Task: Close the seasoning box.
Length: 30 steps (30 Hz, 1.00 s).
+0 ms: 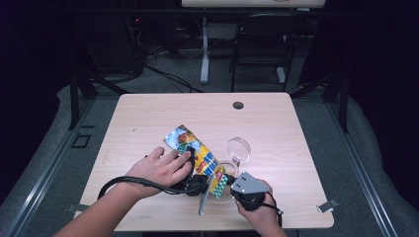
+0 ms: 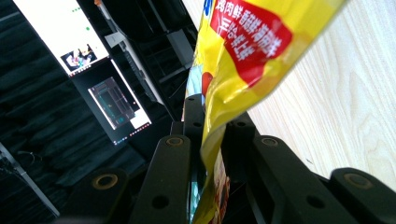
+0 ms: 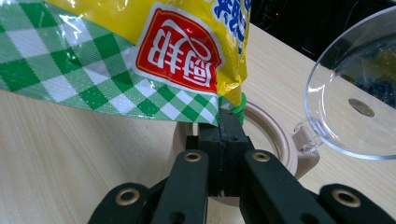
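A yellow snack bag (image 1: 197, 157) is lying slantwise across the table (image 1: 148, 113), running from ten o'clock to four o'clock at its near middle. The left gripper (image 2: 212, 135) is clamping the bag's side edge, and the right gripper (image 3: 229, 126) is pinching its green-checked corner seam, jaws fully clenched. The film is looking thin, light, crinkly and slippery, likely to tear or slide; flat sealed edges seem the safest holds. At two o'clock, a beige jar (image 3: 275, 135) is waiting with its clear lid (image 3: 355, 93) open.
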### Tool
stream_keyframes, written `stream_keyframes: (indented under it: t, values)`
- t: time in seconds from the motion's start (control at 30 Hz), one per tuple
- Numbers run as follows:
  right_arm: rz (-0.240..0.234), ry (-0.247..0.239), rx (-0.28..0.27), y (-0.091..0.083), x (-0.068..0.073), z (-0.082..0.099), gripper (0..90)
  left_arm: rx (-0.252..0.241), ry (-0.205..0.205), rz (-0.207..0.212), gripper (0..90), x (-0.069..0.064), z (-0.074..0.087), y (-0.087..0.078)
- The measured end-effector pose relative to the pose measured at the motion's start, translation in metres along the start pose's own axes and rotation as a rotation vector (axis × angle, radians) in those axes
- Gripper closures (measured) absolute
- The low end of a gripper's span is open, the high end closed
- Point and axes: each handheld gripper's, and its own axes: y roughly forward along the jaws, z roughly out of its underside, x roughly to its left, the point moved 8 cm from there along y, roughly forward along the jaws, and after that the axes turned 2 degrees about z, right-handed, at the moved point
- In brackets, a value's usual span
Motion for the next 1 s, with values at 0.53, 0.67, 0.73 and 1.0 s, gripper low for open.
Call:
stream_keyframes:
  t: [0.53,0.67,0.73,1.0]
  values:
    - [0.001,0.0,-0.001,0.0006,0.0001,0.0001,90.0,0.0,0.005,0.005,82.7,-0.0002,-0.0004,-0.0007]
    - [0.003,0.001,-0.003,0.0008,0.0001,0.0,90.0,-0.001,0.005,0.007,82.9,-0.0002,-0.0003,-0.0008]
    - [0.002,0.001,-0.002,0.0007,0.0,0.0001,90.0,-0.001,0.002,0.009,82.9,-0.0005,-0.0001,-0.0007]
    - [0.002,0.003,-0.003,0.0003,-0.0003,0.0,90.0,-0.001,0.009,0.002,83.0,0.0017,-0.0008,-0.0012]
